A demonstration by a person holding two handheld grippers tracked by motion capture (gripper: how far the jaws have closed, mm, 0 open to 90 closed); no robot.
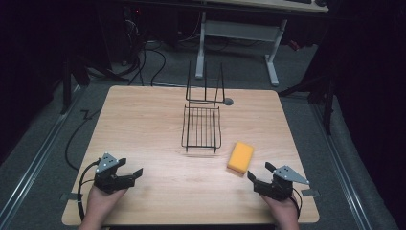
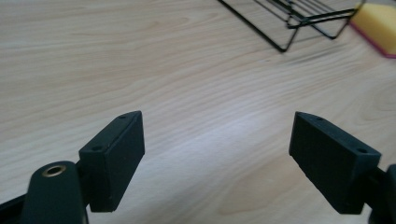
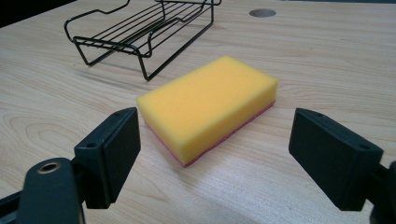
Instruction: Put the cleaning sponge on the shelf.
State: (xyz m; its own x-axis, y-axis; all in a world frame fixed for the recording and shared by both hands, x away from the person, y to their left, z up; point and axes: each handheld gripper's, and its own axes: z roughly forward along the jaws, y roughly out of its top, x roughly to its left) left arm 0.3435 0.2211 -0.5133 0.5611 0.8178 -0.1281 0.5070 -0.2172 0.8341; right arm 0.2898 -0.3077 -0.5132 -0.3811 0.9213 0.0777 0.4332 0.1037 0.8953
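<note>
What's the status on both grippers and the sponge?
Left gripper open, empty. Right gripper open, jaws facing sponge. Sponge flat on table, beside wire rack. Path clear.

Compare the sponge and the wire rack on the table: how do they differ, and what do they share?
The sponge is a solid yellow block with a pink underside; the wire rack is an open frame of thin black wire. The sponge lies close ahead of the right gripper; the rack sits nearer the table's middle. Both rest on the wood, apart and unheld.
</note>
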